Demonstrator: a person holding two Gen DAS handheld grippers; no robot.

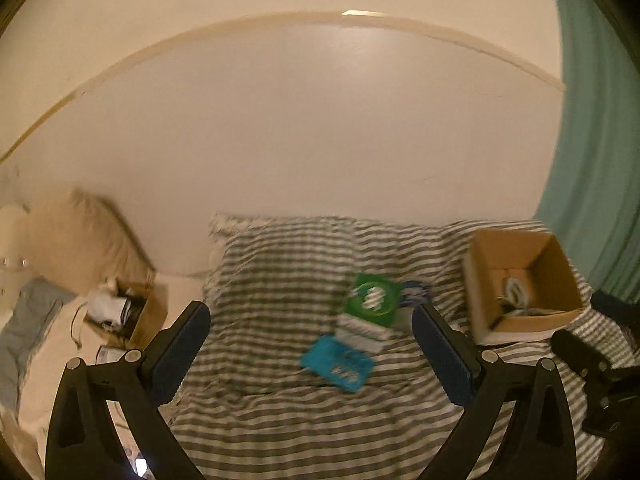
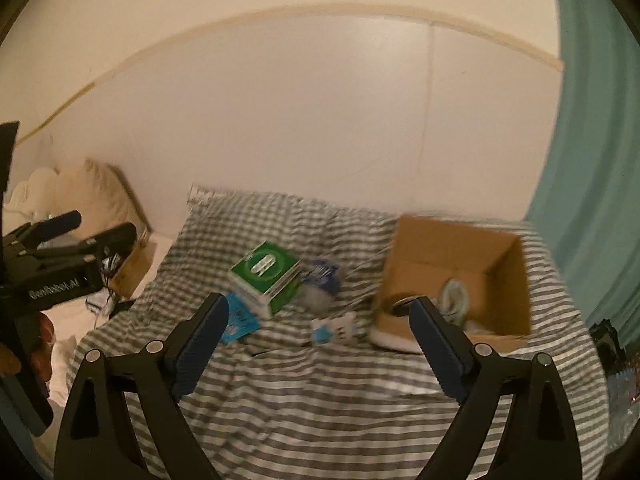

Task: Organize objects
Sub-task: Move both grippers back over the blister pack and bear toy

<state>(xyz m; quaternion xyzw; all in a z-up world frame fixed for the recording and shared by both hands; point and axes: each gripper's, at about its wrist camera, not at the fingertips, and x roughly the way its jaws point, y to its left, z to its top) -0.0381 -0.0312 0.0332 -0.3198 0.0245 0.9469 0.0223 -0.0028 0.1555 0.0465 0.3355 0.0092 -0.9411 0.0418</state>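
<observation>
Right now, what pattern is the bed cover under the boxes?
Grey and white stripes. The bed cover shows best in the right wrist view.

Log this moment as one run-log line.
left gripper: open, empty | right gripper: open, empty | green box, blue packet: on striped blanket | cardboard box: open

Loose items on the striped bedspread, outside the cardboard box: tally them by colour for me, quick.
Green: 1, green box
Bright blue: 1, flat packet
Blue-and-white: 2, bundle and small pack
Total: 4, though motion blur may hide more.
</observation>
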